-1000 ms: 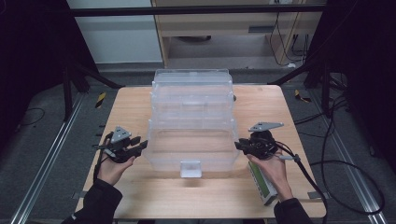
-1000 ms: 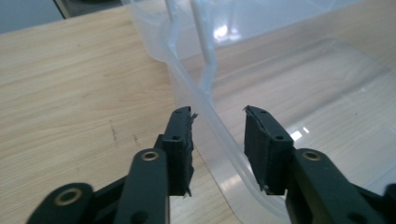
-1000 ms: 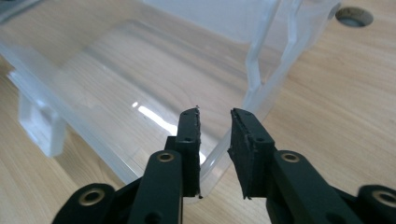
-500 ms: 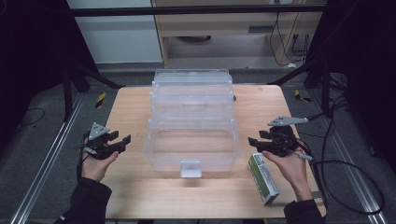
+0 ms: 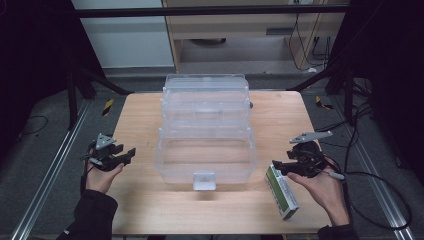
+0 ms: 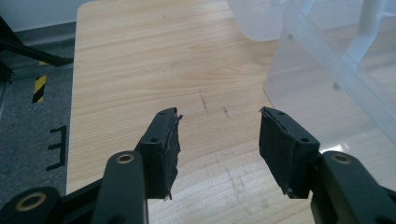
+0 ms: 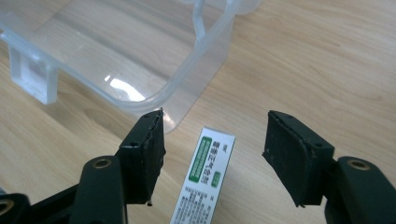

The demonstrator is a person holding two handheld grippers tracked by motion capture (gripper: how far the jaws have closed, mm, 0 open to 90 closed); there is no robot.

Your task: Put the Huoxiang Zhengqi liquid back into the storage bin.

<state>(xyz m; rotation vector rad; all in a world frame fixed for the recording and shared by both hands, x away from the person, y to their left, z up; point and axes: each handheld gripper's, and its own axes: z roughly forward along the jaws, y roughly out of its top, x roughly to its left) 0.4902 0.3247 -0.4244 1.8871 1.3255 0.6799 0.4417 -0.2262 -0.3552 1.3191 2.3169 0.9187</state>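
- The green-and-white carton [image 5: 281, 191] is being left flat on the wooden table [image 5: 140, 115], just off the near right corner of the clear plastic bin [image 5: 205, 150], apart from its wall.
- The right gripper [image 5: 286, 167] is being held over the carton's far end; in the right gripper view the carton [image 7: 205, 179] is seen below and between the black jaws, not touched by either pad.
- The carton's long axis is being kept roughly in line with the right gripper's reach, running from the bin's corner back toward the person's edge of the table.
- Both pairs of jaws have just been opening: the right gripper's are spread and gripping nothing, and the left gripper [image 5: 126, 154] is likewise released over bare wood, well apart from the carton, across the bin.
- The right hand [image 5: 320, 187] is judged the nearer one for a pick-up.
- The table is being framed by grey flooring, dark stands, cables and pale cabinets behind.
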